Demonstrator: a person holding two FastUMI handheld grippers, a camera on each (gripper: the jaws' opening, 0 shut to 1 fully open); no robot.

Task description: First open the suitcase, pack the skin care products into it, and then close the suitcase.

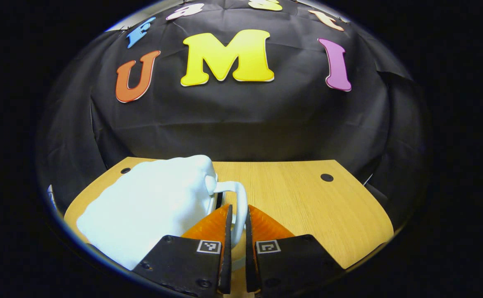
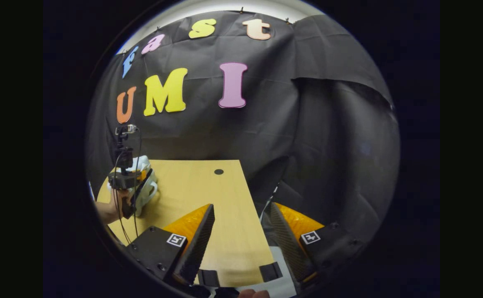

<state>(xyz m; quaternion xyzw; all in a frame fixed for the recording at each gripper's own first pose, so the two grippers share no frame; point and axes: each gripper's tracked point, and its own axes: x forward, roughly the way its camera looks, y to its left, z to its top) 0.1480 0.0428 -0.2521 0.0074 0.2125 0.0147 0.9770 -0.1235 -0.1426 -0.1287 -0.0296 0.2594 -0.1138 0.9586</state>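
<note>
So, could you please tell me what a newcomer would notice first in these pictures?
Most striking is the white suitcase at the left of the wooden table; its handle is pinched between the left claw's fingers. In the right gripper view, the right claw hangs open over the table's near right edge, with the suitcase far off to its left.

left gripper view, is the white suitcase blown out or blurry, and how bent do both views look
Left gripper view: the suitcase is overexposed, its surface a flat white with little detail, though its handle in the left tool stays sharp. Right gripper view: the table edges bow from fisheye distortion, and the lighting is dimmer.
</note>
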